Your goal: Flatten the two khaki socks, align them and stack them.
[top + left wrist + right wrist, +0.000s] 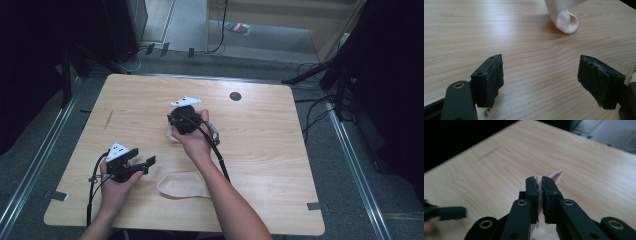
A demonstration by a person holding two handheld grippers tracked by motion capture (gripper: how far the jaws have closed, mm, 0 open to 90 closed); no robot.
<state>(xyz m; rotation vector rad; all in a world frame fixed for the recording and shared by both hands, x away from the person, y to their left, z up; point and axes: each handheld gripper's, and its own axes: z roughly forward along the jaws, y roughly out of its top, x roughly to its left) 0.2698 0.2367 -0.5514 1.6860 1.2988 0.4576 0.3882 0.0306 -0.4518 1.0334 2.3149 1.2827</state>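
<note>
While the high view hides the grip behind the right hand, the right gripper (pixel 540 195) in its own view is clenched on a thin fold of a cream sock (pixel 554 176), lifted above the wooden table (pixel 260 150). A second sock (pixel 182 184) lies flat near the left gripper (pixel 549 82), whose jaws stand wide apart with nothing between them.

Pale wooden worktop (pixel 260 150) with a dark round hole (pixel 235 96); beyond, grey floor (pixel 200 60) strewn with cables (pixel 312 107).
</note>
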